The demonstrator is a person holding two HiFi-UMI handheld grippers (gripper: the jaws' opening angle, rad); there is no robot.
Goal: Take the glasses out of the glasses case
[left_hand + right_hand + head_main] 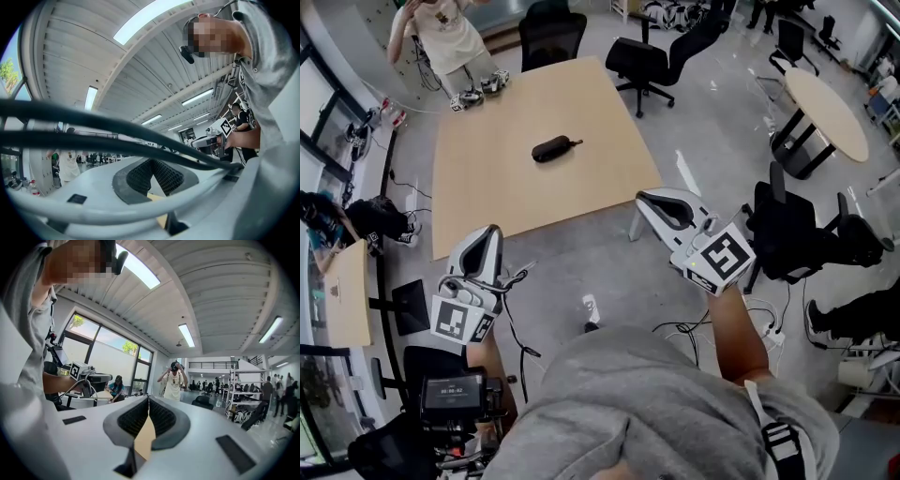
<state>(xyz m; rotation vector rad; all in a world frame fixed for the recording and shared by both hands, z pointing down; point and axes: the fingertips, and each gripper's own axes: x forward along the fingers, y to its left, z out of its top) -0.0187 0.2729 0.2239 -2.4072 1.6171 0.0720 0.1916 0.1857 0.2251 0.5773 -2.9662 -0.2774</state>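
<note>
A black zipped glasses case (553, 148) lies shut near the middle of the square wooden table (487, 187), well ahead of both grippers. My left gripper (492, 232) is held in the air in front of the table's near edge, jaws shut with nothing between them. The right gripper (645, 199) hovers off the table's near right corner, also shut and empty. In the left gripper view the closed jaws (151, 161) point about level, with dark cables crossing in front. The right gripper view shows its jaws (148, 401) closed, a strip of tabletop (145, 439) beyond them.
A person in a beige shirt (441, 33) stands at the table's far left corner. Black office chairs (661, 56) stand behind the table, and another (797, 234) to my right. A round table (825, 112) is at the far right. Cables (712, 328) trail on the floor.
</note>
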